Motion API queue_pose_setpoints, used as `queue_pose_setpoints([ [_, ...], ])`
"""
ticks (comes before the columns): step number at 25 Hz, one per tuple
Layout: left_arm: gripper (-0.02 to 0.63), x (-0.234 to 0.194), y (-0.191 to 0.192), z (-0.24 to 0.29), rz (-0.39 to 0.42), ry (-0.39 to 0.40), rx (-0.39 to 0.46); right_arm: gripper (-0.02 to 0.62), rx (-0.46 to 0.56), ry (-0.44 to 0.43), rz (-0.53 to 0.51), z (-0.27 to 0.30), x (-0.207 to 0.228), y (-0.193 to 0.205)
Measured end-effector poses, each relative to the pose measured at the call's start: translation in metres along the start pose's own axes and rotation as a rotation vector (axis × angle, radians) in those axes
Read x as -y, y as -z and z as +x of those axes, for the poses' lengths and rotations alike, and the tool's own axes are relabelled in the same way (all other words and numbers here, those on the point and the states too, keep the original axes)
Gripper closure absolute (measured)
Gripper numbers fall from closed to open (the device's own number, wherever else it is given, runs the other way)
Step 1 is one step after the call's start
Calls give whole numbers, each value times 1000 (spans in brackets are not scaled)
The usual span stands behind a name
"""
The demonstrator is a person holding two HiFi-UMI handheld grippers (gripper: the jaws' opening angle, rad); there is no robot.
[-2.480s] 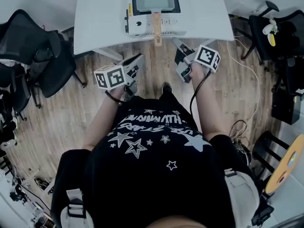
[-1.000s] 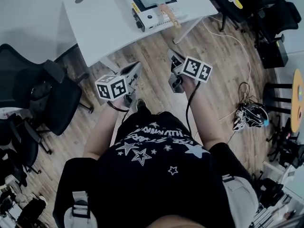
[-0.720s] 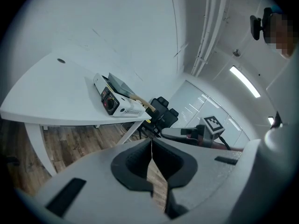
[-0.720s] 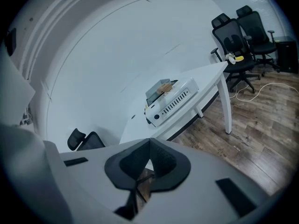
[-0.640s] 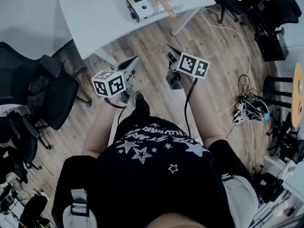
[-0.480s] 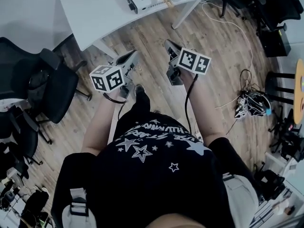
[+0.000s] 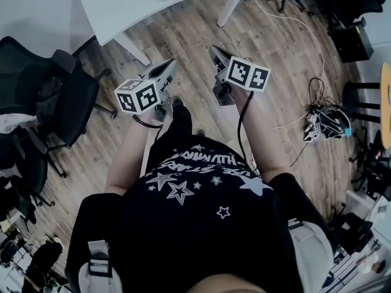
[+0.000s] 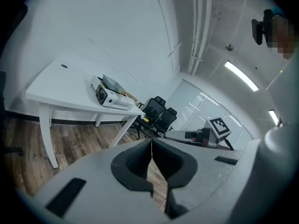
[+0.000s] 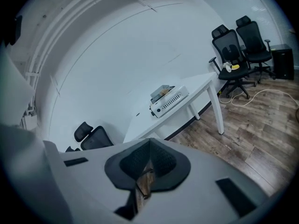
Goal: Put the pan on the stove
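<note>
Left gripper (image 7: 165, 71) and right gripper (image 7: 215, 55): jaws closed tight, empty, mid-frame over wood floor (image 7: 195, 32). Pan (image 9: 161, 91) on stove (image 9: 171, 101), white table (image 7: 116, 2) upper left.

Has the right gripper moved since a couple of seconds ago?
Yes. The right gripper has backed away from the white table, now farther from its edge.

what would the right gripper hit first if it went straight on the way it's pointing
Most likely the white table, near the stove on it; nothing shows between it and the shut right gripper. Depth is unclear, so it might pass over the tabletop.
</note>
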State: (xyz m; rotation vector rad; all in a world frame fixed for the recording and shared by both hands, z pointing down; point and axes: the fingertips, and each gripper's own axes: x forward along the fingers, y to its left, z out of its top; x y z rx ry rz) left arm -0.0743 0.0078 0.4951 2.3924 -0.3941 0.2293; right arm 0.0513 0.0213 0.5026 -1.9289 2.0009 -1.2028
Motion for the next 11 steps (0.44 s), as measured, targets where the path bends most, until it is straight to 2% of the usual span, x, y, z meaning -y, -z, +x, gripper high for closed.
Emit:
queue_pose_setpoints([
  [11,594,58,41,-36,56,-40,26,588,-22,-11,-70,-75,-11,43],
])
